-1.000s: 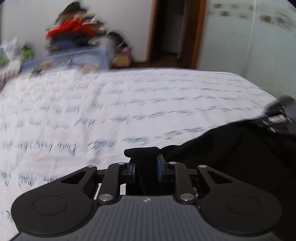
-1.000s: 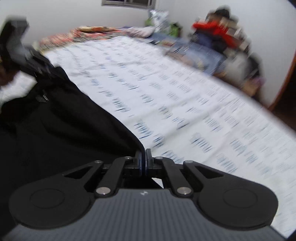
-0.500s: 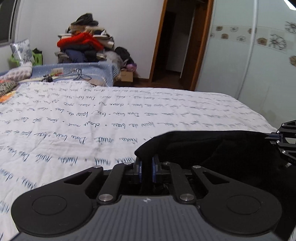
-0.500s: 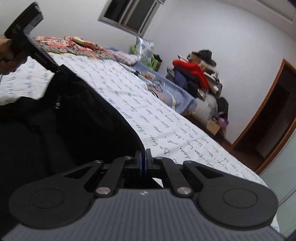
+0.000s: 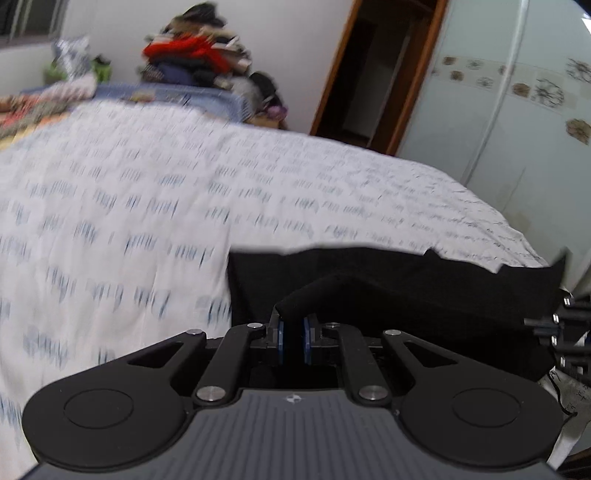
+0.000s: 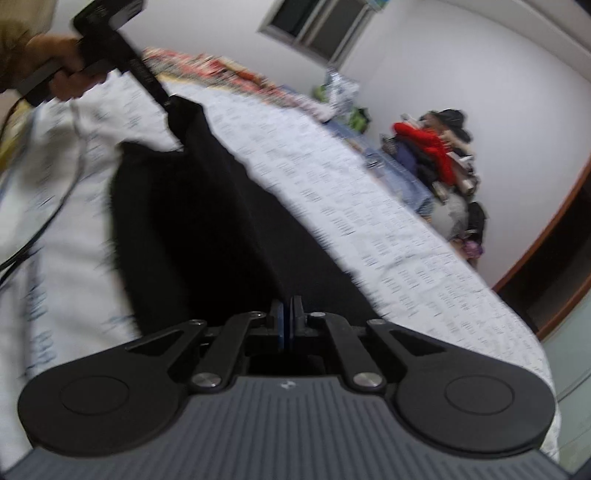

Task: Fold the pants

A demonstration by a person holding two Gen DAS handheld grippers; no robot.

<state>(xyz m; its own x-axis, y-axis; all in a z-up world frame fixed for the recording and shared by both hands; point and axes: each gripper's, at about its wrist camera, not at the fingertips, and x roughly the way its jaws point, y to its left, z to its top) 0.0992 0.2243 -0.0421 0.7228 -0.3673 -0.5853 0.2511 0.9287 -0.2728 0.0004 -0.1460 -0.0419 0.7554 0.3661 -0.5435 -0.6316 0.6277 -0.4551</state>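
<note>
Black pants (image 5: 406, 288) hang stretched between my two grippers over a white bed sheet with blue script (image 5: 147, 206). My left gripper (image 5: 291, 334) is shut on a bunched edge of the pants. It also shows in the right wrist view (image 6: 162, 99), pinching the far corner, held by a hand. My right gripper (image 6: 287, 325) is shut on the near edge of the pants (image 6: 192, 236). It shows at the right edge of the left wrist view (image 5: 565, 328). The fabric droops between the two grips.
A pile of clothes with a red garment (image 5: 192, 55) sits on a blue-covered surface beyond the bed. A wooden-framed doorway (image 5: 380, 70) and a pale wardrobe (image 5: 517, 122) stand to the right. A window (image 6: 314, 26) is on the far wall. A cable (image 6: 44, 229) trails at the left.
Both grippers have swung, blurring the views. The pants now hang lower and flatter against the bed, with the top edge straighter between the grips. Both grips have held.
</note>
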